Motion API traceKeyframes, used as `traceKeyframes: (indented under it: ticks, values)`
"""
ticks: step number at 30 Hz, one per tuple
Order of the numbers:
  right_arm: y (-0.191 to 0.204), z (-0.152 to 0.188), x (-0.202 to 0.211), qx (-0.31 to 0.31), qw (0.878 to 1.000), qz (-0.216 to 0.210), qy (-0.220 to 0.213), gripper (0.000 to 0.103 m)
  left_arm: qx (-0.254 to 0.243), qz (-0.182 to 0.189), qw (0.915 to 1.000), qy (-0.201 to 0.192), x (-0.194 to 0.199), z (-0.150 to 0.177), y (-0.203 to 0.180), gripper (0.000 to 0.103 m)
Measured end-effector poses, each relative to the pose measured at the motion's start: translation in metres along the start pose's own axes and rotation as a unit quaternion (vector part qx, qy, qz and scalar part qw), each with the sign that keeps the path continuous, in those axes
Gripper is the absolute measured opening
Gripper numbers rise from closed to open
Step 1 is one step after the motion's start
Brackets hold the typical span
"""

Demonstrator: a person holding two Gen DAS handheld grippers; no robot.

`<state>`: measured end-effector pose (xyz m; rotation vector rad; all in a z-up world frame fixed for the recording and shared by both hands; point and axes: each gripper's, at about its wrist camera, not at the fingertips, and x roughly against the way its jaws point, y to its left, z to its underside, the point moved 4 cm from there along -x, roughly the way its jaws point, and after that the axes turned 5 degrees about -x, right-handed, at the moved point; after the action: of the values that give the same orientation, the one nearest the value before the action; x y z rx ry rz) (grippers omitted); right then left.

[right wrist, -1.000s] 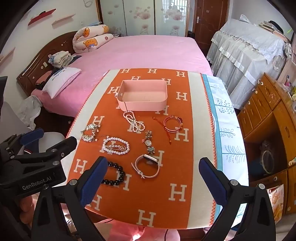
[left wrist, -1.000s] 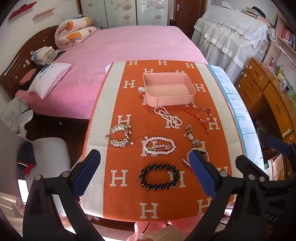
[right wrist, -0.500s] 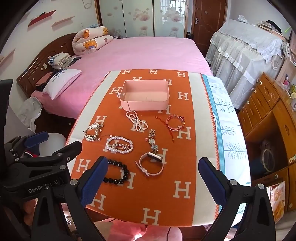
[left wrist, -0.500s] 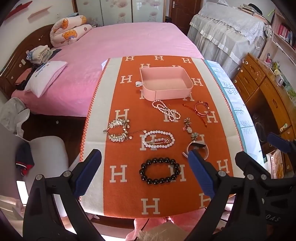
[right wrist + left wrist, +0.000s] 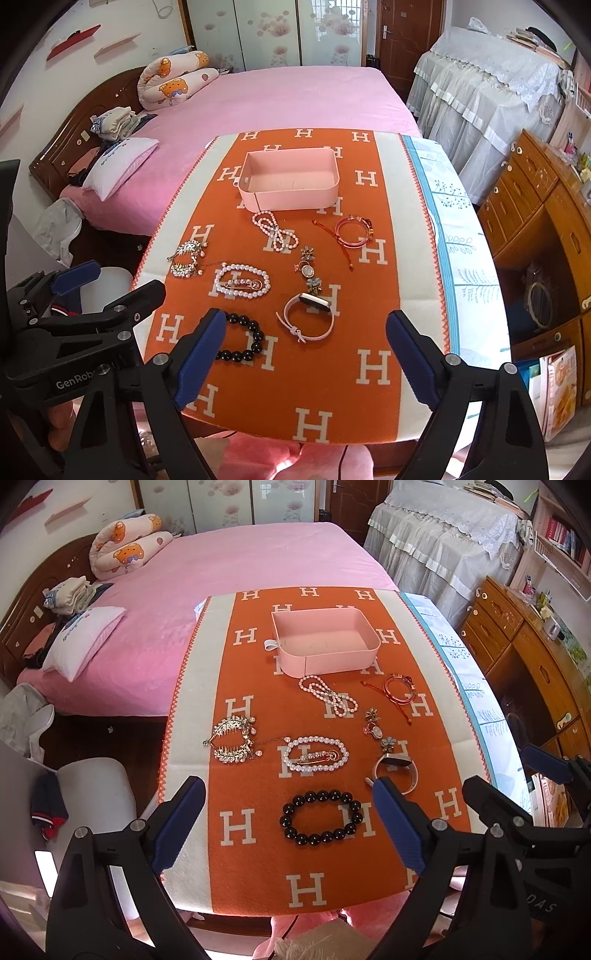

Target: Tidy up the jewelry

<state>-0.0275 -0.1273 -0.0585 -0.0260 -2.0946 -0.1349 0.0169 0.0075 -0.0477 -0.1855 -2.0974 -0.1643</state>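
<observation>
The left gripper is spread wide over the black bead bracelet. The right gripper, closing a little (nothing pinched), frames the pink watch. The pink tray sits far ahead.

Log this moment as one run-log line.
left tool: open, empty | right tool: open, empty | pink rectangular tray: empty | black bead bracelet: on orange cloth

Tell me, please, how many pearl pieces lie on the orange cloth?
2: a pearl strand just in front of the pink tray, and a pearl bracelet nearer, beyond the black bead bracelet.
</observation>
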Motion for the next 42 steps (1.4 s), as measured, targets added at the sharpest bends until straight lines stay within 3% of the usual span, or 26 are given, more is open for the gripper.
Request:
traceKeyframes:
  ticks: [26, 32, 42]
  values:
    - [0.009, -0.006, -0.001, -0.013, 1.000, 0.017, -0.017, 0.086, -0.016, 0.017, 0.9997, -0.011, -0.005, -0.009, 0.010, 0.091]
    - [0.010, -0.004, 0.004, -0.017, 0.999, 0.022, -0.020, 0.079, -0.019, 0.025, 0.9994, -0.010, -0.006, -0.009, 0.010, 0.085]
    - [0.013, -0.007, 0.009, -0.011, 0.999, 0.030, -0.028, 0.079, -0.006, 0.022, 0.9996, -0.018, -0.006, -0.016, 0.020, 0.085]
